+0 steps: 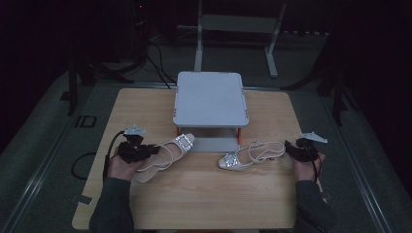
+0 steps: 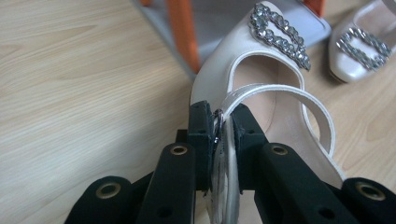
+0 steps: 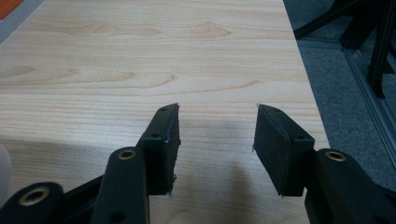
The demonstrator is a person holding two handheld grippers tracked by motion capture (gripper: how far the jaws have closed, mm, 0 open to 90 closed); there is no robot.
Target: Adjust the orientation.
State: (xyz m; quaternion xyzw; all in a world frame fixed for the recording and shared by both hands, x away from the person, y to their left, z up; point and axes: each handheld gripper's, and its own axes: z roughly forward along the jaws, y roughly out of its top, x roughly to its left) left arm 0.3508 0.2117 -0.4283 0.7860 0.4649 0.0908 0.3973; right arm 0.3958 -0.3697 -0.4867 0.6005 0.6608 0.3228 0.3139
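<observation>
The left gripper (image 2: 219, 126) clamps the side strap of a cream shoe (image 1: 167, 153), whose buckled toe points toward one o'clock. The right gripper (image 3: 217, 135) stands wide, holding nothing, just right of the second shoe (image 1: 250, 156). Both shoes are on a wooden table (image 1: 204, 199), a grey shelf (image 1: 210, 99) at twelve o'clock, in a dark room.

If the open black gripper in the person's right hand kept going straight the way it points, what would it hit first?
Probably nothing: ahead of the right gripper, its jaws apart and empty, lies bare light wooden table. Its height above the wood is unclear.
</observation>
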